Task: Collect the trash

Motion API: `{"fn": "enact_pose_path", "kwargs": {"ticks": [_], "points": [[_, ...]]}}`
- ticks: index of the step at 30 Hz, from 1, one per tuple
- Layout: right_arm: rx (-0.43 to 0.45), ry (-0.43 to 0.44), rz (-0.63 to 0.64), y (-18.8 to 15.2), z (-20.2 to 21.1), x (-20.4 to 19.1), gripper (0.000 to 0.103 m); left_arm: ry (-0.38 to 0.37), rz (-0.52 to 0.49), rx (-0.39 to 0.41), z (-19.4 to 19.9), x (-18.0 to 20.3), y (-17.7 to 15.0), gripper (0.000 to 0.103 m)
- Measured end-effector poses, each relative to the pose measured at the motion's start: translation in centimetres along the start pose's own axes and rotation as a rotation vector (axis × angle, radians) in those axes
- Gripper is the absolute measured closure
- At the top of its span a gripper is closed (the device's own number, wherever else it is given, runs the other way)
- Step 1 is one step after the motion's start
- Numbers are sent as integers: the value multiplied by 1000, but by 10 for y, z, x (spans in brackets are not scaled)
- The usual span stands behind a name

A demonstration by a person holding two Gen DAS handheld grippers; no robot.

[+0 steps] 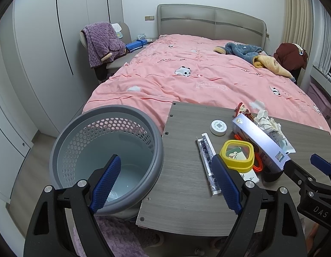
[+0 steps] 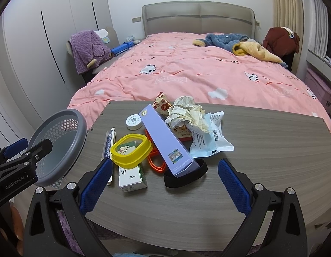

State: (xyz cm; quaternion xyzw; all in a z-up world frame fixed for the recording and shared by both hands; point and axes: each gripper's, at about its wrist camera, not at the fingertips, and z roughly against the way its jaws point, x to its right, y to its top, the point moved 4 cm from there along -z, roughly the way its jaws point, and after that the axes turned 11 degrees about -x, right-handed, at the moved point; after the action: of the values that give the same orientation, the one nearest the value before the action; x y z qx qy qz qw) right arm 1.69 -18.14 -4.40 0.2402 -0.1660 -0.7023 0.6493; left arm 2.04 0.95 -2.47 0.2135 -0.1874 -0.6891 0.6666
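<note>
Left gripper (image 1: 165,184) and right gripper (image 2: 165,184): black angular frames carried silver round screw heads; fingers (image 1: 105,184) wore blue textured pads. White lettering read "DAS" and "GenRobot.AI".

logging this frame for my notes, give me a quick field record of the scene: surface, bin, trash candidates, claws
surface: grey wood-grain table at the foot of a pink bed
bin: grey perforated basket left of the table, no trash visible inside
trash candidates: crumpled paper, white printed wrapper, snack packet
other items: purple box, yellow lid, white round puck
left claw: open, empty
right claw: open, empty
</note>
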Motion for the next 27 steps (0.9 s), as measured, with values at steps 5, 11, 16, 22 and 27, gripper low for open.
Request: {"fn": "enact_pose_path", "kwargs": {"ticks": [5, 11, 16, 22, 27], "points": [[0, 0, -1, 0, 0, 0, 6, 0, 0, 0, 0, 0, 0, 20], [-1, 0, 0, 0, 0, -1, 6, 1, 0, -2, -1, 0, -1, 20], [-5, 6, 7, -2, -3, -1, 6, 2, 7, -7, -3, -2, -3, 20], [-10, 26, 35, 0, -8, -4, 6, 13, 24, -26, -11, -9, -8, 20], [-18, 49, 68, 8, -16, -7, 6, 24, 38, -46, -21, -15, -8, 20]]}}
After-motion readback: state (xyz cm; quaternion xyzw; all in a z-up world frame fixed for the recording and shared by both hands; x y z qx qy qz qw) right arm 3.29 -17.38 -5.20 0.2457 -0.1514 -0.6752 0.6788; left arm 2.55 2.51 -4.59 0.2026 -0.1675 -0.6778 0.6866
